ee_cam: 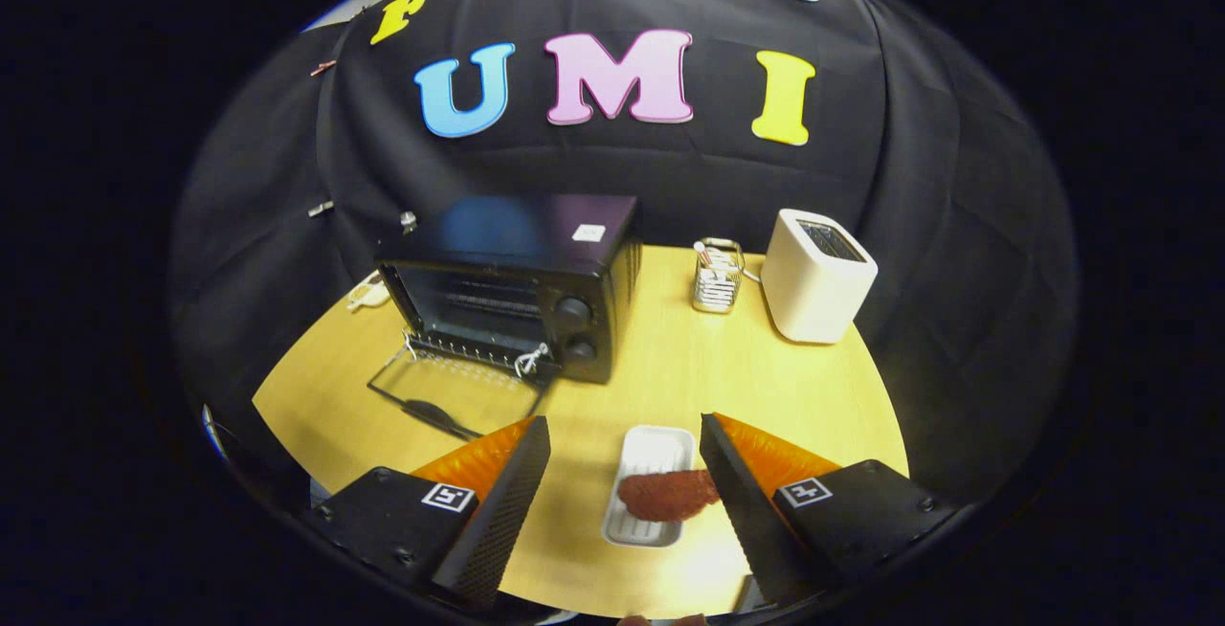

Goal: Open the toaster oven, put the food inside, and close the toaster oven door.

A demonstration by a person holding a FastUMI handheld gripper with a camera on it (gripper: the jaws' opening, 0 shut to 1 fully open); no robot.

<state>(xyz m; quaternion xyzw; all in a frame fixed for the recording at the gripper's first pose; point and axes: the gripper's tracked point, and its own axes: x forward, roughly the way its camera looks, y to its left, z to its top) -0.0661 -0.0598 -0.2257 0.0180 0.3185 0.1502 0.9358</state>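
Gripper view: wooden table (670, 358) in black-cloth booth. Toaster oven (517, 281) at rear-left edge, door (450, 391) already down. Food (670, 495) on tray (649, 449) at near edge, betw. spread fingers of gripper (624, 473), untouched. Loading & closing were left.

A pale wood counter (670, 368) stands against black cloth (919, 224) that drapes the back and both sides. A white toaster (816, 287) and a wire holder (717, 277) sit near the cloth.
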